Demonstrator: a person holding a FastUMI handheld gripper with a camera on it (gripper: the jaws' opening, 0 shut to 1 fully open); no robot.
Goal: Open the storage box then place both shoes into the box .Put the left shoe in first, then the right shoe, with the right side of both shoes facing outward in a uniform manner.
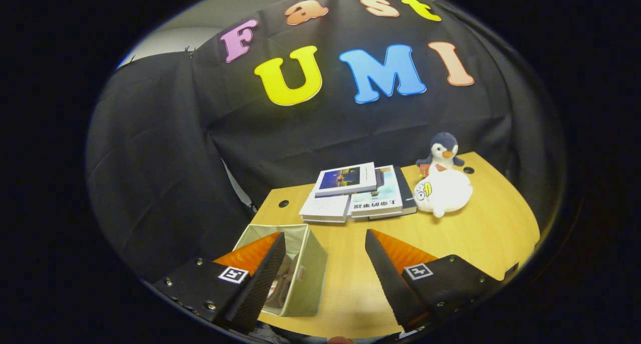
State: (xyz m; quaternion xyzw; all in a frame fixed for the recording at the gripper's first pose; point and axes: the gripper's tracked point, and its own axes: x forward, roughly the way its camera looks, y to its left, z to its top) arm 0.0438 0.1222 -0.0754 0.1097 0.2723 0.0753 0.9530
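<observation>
Hand-held gripper [325,254] spread wide, empty — storage box [310,269] open by left finger, shoe [281,284] inside.

A staged recording booth, not a real home: black wrinkled cloth wall [350,128] hung close behind a light wooden desk with round cable holes [450,234]. Arranged like props on the desk: a small stack of paperback books [358,194], a grey-and-white plush penguin [442,153] and a white round plush toy [443,193]. Beside the cloth, a strip of plain pale room wall [165,41].
</observation>
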